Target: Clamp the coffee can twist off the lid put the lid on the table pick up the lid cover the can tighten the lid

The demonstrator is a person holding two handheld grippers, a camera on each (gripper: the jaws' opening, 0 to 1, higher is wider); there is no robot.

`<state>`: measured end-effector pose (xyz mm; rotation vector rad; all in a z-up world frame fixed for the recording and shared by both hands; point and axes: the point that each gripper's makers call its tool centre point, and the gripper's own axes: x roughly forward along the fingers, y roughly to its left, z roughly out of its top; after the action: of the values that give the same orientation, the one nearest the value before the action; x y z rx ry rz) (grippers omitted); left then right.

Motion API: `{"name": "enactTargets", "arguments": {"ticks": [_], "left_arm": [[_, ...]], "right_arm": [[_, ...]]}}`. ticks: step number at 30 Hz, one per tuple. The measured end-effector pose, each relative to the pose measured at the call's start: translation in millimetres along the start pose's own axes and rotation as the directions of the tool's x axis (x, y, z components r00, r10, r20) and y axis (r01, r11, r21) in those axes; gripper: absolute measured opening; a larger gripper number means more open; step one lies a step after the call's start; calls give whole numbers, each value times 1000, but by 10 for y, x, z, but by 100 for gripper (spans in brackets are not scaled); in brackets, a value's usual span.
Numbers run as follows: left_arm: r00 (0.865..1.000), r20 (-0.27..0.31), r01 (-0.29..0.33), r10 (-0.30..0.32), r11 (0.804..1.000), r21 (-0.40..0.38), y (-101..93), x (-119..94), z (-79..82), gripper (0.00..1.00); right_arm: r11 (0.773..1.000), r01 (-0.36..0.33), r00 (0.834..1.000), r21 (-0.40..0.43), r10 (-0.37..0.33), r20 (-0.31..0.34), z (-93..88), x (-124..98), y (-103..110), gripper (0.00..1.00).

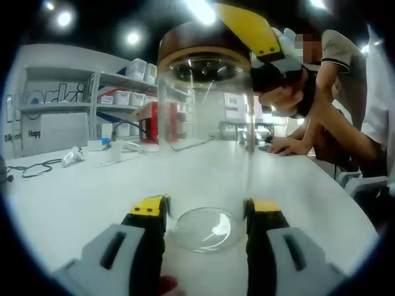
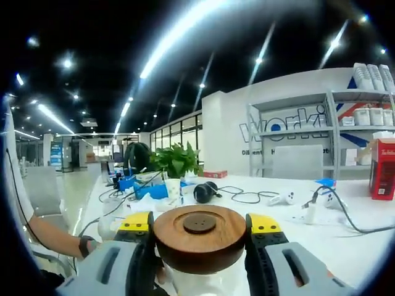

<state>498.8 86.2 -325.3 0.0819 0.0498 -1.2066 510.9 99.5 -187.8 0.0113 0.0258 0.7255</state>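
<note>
White surface (image 1: 80, 197) in a shelved workroom. Left claw (image 1: 205, 217) clamped on the base of the upright glass coffee can (image 1: 205, 142); right claw (image 2: 200, 231) clamped on its wooden lid (image 2: 200, 237). Right gripper view: potted plant (image 2: 175, 160), headphones (image 2: 205, 192).

Potted plant (image 2: 176, 161), headphones (image 2: 205, 192), red box (image 2: 382, 168) on table (image 2: 364, 246).
</note>
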Motion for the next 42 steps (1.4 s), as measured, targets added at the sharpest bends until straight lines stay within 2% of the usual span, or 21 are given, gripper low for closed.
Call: {"name": "enactTargets", "arguments": {"ticks": [11,21,30,42], "left_arm": [[1000,0,0,0,1000,1,1,0,0,42],[1000,0,0,0,1000,2,-1,0,-2,42],[1000,1,0,0,1000,2,-2,2,-1,42],[1000,1,4,-4,1000,4,-11,2,-1,42]], "right_arm": [[997,72,997,-3,-72,10,0,-2,-7,53],[987,163,987,-6,-163,16,-2,-19,-5,53],[974,228,974,-3,-227,22,2,-29,-34,53],[945,326,945,-6,-326,28,0,-59,-48,53]]}}
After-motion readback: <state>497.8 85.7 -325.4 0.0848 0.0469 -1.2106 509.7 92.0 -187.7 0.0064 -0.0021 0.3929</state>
